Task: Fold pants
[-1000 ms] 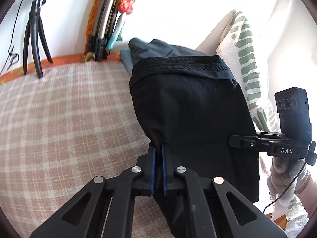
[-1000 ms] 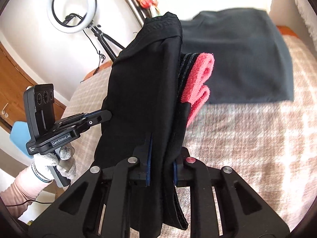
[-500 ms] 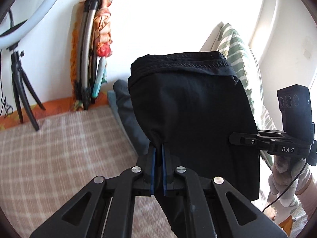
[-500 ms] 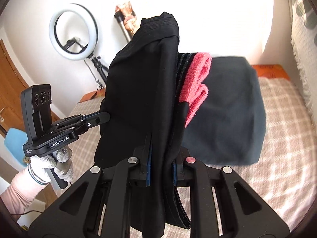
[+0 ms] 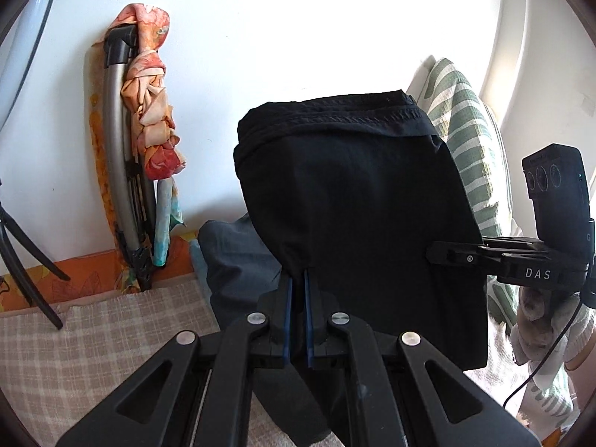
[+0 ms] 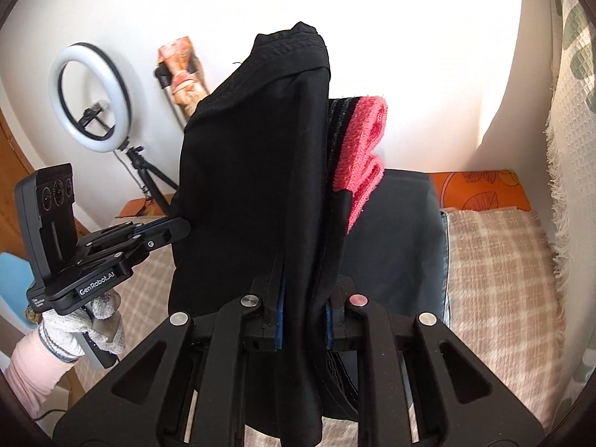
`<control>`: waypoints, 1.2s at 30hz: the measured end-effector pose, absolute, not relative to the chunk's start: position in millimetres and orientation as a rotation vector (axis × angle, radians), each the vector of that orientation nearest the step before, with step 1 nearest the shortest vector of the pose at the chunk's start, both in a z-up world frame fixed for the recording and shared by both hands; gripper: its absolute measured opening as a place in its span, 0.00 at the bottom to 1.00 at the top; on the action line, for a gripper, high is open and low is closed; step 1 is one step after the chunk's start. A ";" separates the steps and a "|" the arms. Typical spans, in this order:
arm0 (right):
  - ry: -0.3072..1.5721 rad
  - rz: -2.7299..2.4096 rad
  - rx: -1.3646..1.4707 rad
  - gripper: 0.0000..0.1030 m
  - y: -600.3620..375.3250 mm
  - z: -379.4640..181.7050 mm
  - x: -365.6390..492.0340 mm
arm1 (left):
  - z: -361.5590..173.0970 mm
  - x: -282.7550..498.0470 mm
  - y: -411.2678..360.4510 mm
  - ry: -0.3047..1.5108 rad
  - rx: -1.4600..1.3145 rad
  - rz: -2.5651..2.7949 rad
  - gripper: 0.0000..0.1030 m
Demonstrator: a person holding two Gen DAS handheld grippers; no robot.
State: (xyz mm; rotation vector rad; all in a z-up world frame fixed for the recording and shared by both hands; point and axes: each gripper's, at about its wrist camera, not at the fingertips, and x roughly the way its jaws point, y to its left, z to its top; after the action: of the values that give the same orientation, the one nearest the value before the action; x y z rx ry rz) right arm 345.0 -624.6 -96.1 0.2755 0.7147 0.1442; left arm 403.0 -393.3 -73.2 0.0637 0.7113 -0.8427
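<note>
Black pants (image 5: 365, 205) are held up in the air, folded over, stretched between both grippers above a plaid bed cover (image 5: 93, 339). The left gripper (image 5: 297, 313) is clamped tight on a thin edge of the fabric, blue pads (image 5: 286, 320) nearly touching. The right gripper (image 6: 301, 316) is clenched on a thicker bunch of the same pants, its jaws kept slightly apart by the cloth. A pink lining (image 6: 367, 141) and a striped waistband are seen on the right side of the pants in the right wrist view. A folded dark grey garment (image 6: 402, 238) is laid on the bed behind and below the pants, by the wall. A ring light (image 6: 91, 98) on a tripod is placed at the left. A gloved hand (image 6: 74, 331) with a pink sleeve is seen gripping the left handle. A green-patterned cloth (image 5: 469, 156) is hung at the right.
</note>
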 end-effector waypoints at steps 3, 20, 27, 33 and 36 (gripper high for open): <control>0.737 0.133 0.281 0.16 -635.1 -107.0 362.1 | -79.4 416.3 -404.2 0.728 0.055 -0.830 0.03; 0.789 0.072 0.321 0.22 -653.6 -147.6 393.4 | -123.2 439.6 -434.9 0.809 0.108 -0.784 0.03; 0.765 0.009 0.307 0.30 -657.9 -140.7 387.3 | -120.4 437.1 -442.9 0.796 0.178 -0.742 0.07; 0.752 0.010 0.295 0.34 -654.1 -136.6 378.6 | -120.9 431.4 -448.0 0.771 0.248 -0.702 0.08; 0.756 0.016 0.282 0.40 -648.1 -137.1 374.0 | -118.6 430.1 -447.2 0.772 0.260 -0.700 0.18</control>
State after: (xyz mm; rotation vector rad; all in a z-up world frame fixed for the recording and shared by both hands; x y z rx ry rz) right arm 374.0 -648.1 -137.1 0.2816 0.7557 0.0156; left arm 430.1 -447.2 -118.6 0.2602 0.7716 -0.7005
